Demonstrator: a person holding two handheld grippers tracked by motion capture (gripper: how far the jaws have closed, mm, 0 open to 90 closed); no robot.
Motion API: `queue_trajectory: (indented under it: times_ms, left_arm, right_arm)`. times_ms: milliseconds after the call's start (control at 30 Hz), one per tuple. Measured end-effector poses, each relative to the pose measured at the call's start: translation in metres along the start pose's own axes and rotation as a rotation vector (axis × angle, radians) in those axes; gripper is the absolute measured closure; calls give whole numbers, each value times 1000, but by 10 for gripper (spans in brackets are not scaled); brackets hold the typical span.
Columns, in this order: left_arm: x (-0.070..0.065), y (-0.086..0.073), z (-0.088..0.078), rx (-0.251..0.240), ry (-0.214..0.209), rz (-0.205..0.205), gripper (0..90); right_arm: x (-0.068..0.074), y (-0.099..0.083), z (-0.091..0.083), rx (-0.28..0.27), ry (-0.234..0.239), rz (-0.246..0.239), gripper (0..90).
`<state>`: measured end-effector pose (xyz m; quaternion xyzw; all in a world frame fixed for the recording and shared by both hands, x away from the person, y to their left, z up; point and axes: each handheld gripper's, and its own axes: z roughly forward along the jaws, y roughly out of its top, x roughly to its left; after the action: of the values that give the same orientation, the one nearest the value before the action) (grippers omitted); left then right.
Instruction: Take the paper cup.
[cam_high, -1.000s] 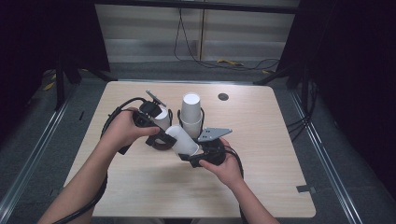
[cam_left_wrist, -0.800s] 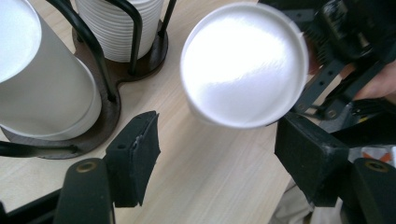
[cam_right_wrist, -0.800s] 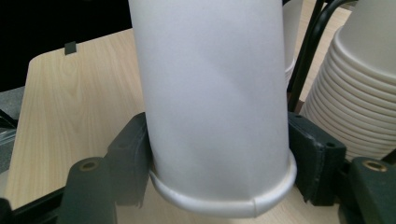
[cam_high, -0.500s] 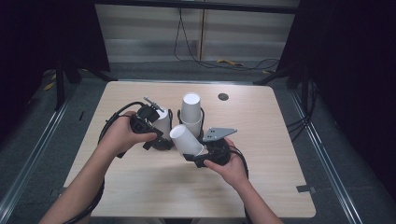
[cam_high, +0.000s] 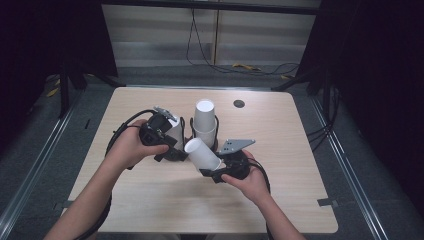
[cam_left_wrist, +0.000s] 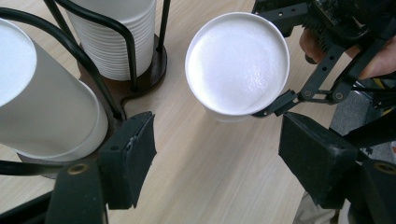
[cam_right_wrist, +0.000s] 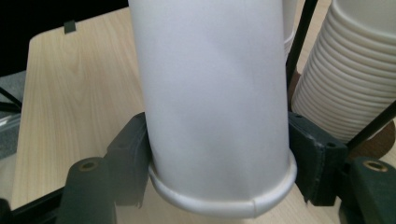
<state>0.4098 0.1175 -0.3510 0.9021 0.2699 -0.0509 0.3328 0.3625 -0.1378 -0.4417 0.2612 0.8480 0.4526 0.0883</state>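
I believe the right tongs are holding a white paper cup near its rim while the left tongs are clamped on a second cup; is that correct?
Not quite. The right tongs do grip the white paper cup near its rim, but the left tongs hold nothing: the left gripper view shows their jaws, which have just been opening, standing apart over bare table, beside the stacks of cups in the wire rack.

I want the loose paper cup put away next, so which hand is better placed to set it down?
The right. The right gripper already clamps the paper cup near its rim, beside the wire cup rack. The left gripper, jaws just opened, holds nothing and only faces the cup's base.
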Motion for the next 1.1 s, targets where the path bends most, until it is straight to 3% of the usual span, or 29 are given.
queue_trajectory:
  times_ms: [167,300,367,400,600,800,1100]
  left_arm:
    - [0,-5,5,-17,-1,12,269]
    - [1,-10,7,-16,-6,49,269]
    - [-1,-14,10,-36,-7,27,269]
    - [0,-15,10,-27,-4,42,269]
    - [2,-26,17,-39,-12,44,262]
    - [2,-31,25,-31,-25,86,246]
    - [-6,-21,32,-17,-41,194,226]
  right_arm:
    - [-3,-2,-4,29,-1,1,306]
    - [-5,-3,-5,70,16,-6,306]
    - [-5,-4,-5,93,27,-14,306]
    - [-5,-4,-5,103,32,-15,305]
    - [-5,-3,-4,141,60,-25,301]
    - [-4,-2,-5,179,84,-37,299]
    - [-1,3,-3,204,113,-60,299]
